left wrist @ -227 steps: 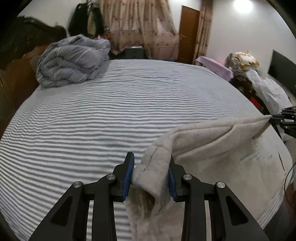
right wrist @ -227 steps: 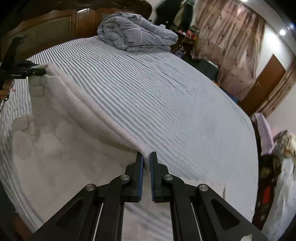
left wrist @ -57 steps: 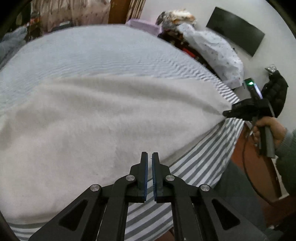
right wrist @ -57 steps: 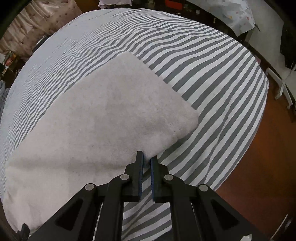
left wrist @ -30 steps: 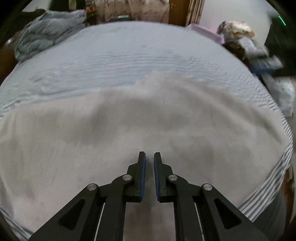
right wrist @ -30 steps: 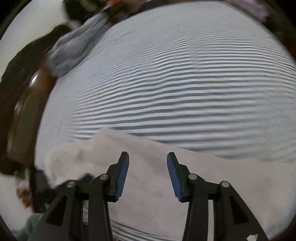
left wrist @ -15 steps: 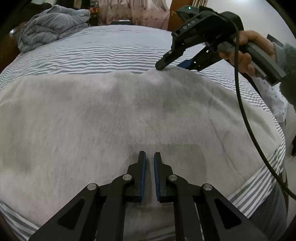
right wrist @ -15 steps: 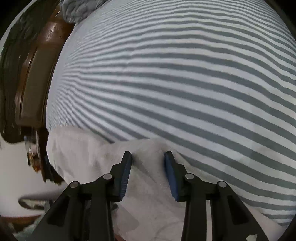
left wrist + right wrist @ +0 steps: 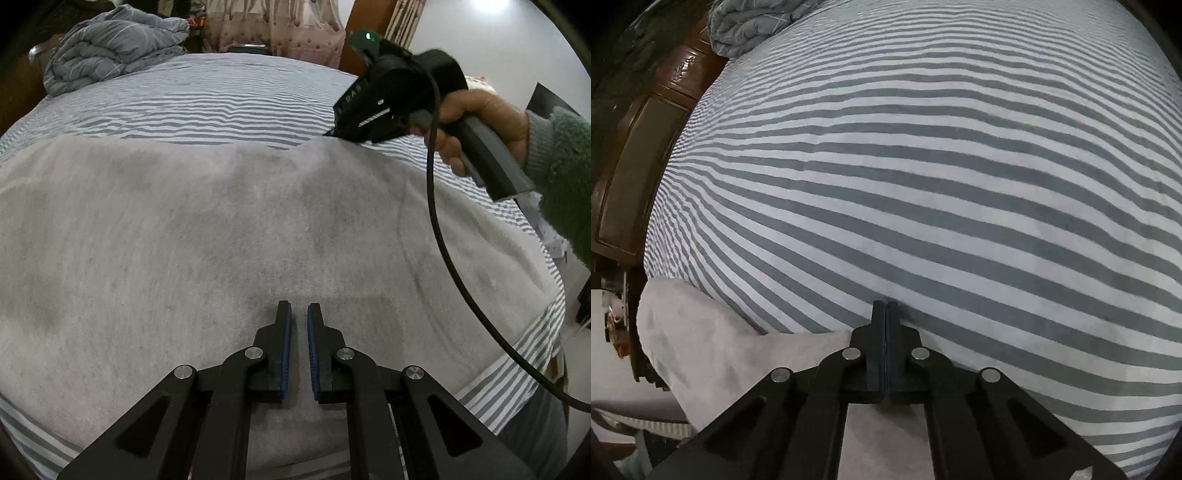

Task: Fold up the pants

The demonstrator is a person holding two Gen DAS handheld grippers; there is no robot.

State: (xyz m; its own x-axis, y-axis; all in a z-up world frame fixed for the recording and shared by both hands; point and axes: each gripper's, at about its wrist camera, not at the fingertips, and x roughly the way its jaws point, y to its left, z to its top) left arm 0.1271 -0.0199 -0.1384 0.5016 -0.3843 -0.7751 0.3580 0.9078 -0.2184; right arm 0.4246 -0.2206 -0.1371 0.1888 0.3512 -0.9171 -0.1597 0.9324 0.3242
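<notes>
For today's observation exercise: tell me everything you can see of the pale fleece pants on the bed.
The pants look like soft, pale grey-beige fleece, spread flat and broad over the striped bedsheet near the bed's front edge. Legs and waistband cannot be told apart. The far edge rises into a small peak where the right gripper has just closed on it, jaws together. The left gripper sits low over the near part, jaws almost shut; whether it pinches cloth is unclear.
</notes>
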